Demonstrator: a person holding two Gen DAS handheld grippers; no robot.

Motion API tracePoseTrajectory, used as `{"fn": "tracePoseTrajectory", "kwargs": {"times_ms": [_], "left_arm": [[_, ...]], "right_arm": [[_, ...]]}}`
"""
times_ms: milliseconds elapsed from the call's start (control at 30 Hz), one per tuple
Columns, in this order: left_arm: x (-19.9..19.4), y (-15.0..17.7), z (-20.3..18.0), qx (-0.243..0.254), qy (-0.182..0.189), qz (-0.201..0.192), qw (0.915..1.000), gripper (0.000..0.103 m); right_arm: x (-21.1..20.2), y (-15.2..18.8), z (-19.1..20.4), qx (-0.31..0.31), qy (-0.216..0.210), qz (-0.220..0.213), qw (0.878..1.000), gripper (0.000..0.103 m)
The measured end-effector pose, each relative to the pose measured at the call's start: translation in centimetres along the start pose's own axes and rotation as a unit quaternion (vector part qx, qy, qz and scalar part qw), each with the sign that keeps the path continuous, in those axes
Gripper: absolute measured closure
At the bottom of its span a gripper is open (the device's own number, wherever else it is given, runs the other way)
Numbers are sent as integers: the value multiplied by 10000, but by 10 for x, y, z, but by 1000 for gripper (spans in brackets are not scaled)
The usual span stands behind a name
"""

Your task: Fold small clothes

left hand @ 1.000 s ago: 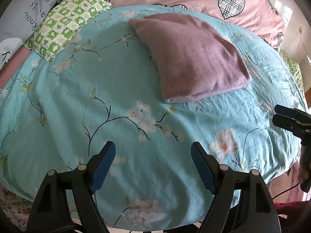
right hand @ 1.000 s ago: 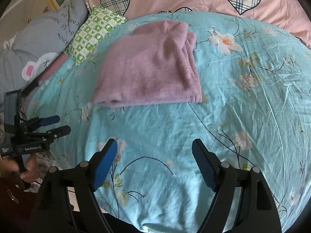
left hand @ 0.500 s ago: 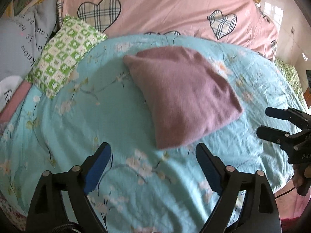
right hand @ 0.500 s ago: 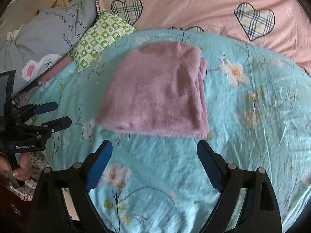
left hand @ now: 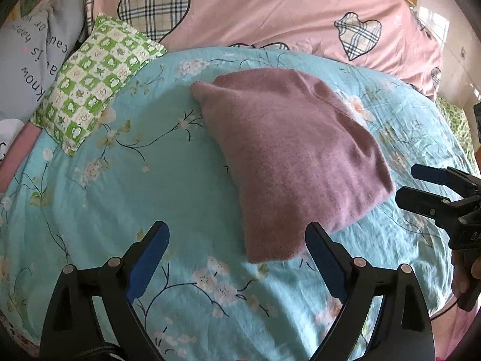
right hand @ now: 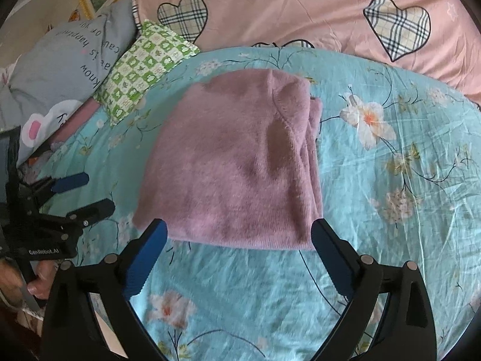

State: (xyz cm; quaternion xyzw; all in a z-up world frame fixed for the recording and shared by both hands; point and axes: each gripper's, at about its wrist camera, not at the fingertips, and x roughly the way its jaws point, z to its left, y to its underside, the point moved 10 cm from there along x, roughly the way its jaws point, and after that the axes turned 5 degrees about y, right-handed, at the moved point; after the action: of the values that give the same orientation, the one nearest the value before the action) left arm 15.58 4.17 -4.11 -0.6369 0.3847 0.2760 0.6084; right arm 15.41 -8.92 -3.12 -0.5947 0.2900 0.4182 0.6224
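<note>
A mauve fuzzy knitted garment lies folded into a rough rectangle on the turquoise floral bedspread; it also shows in the right wrist view. My left gripper is open and empty, hovering just short of the garment's near corner. My right gripper is open and empty, just short of the garment's near edge. Each gripper shows in the other's view, the right one at the right and the left one at the left, both open.
A green checked pillow and a grey printed pillow lie at the back left. A pink quilt with plaid hearts lies across the back. The bed's edge curves down at the near side and right.
Both grippers have moved forward toward the garment, which now sits larger and lower in both views. Both stay open and empty.
</note>
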Motion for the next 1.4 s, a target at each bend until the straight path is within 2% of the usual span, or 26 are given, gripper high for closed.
{"fn": "tracePoseTrajectory", "kwargs": {"times_ms": [233,600,1400], "left_arm": [[18,-5,0,-54,-53,187,9998,10],[35,-5,-11,131,-145,546,9983,9],[31,-16,-10,67,-237,515,9984,9]], "right_arm": [[10,-7,-1,-11,-70,77,9999,7],[22,-12,-2,-31,-164,264,9995,7],[28,-19,-4,-66,-324,338,9989,7]]}}
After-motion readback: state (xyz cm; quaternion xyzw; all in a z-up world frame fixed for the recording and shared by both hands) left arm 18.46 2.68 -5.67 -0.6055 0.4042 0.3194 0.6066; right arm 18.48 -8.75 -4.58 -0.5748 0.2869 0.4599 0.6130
